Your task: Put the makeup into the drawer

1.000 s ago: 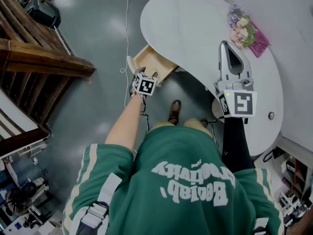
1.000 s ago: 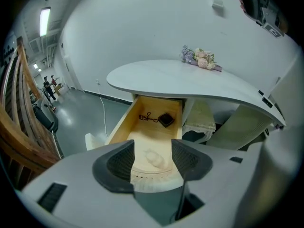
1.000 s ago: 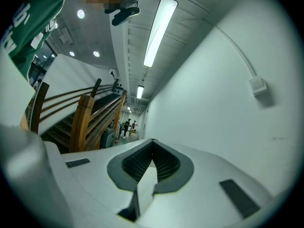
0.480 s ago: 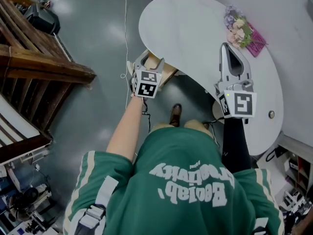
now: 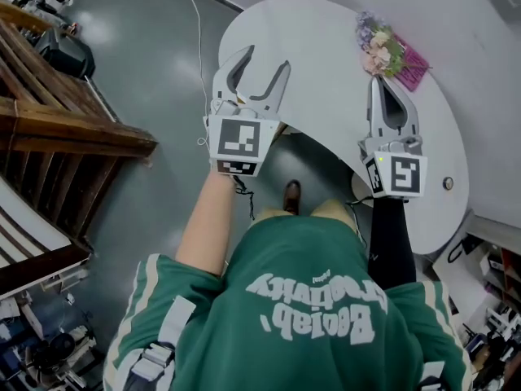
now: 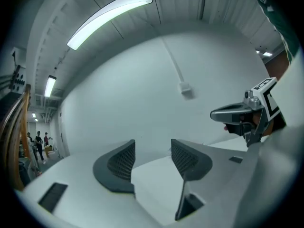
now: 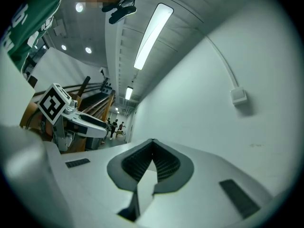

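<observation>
Inspector: Status of left gripper?

Operator: My left gripper (image 5: 266,57) has come up from the drawer to table height. Its jaws are spread with nothing between them. A second ago it sat low at the open drawer front. Now it covers the drawer in the head view.

Inspector: Right gripper?

Operator: My right gripper (image 5: 380,80) hangs over the table (image 5: 326,47), hardly moved. Its jaws are pressed together and empty.

Inspector: Location of makeup?

Operator: Not confirmed. Neither tool carries it. There are two candidates on the table: a pink item (image 5: 407,62) beside the flowers (image 5: 376,43), and a small round item (image 5: 447,183) near the right edge. I cannot tell which it is.

Inspector: Consequence?

Operator: I judge the drawer opened and ready. Pick-up is not yet begun, and the spread left tool suits it.
</observation>
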`<state>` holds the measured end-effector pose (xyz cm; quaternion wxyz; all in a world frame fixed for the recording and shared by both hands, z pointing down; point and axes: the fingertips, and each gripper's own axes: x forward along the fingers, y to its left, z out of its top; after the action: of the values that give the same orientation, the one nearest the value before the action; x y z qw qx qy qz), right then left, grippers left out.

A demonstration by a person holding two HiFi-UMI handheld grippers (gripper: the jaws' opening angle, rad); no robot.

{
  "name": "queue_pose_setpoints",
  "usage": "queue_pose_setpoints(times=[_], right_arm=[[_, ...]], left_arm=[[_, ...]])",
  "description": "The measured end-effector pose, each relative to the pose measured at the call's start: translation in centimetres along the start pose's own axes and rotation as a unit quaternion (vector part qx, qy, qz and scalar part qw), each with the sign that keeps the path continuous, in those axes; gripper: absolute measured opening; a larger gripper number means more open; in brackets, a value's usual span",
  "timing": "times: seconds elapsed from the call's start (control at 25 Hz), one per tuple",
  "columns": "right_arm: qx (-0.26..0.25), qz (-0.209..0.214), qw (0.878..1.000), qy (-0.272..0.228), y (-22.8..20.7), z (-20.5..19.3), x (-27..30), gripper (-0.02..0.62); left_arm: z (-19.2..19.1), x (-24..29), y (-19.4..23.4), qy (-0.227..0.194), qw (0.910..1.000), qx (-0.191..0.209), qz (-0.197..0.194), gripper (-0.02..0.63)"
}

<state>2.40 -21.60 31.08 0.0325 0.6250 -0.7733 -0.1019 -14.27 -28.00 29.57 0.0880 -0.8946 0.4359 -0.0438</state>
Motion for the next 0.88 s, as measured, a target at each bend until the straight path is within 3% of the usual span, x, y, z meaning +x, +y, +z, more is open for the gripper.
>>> queue_pose_setpoints(times=[0.16, 0.36, 0.56, 0.88], right_arm=[[-0.001, -0.030, 1.000, 0.007, -2.5, -0.2, -1.9, 0.009], [-0.011, -0.086, 0.996, 0.019, -7.1, -0.1, -6.6, 0.009], [-0.010, -0.165, 0.986, 0.036, -13.9, -0.8, -14.4, 0.009], [-0.017, -0.253, 0.966, 0.052, -20.7, -1.3, -26.3, 0.009]], left_arm=[[1.7, 1.6, -3.0, -0.018, 0.9992, -0.006, -0.036, 0.256], [3.9, 4.0, -9.8, -0.036, 0.9939, 0.000, -0.104, 0.249], [6.8, 6.4, -19.7, -0.076, 0.9782, -0.012, -0.193, 0.247], [8.8, 7.0, -33.8, -0.077, 0.9532, -0.016, -0.292, 0.247]])
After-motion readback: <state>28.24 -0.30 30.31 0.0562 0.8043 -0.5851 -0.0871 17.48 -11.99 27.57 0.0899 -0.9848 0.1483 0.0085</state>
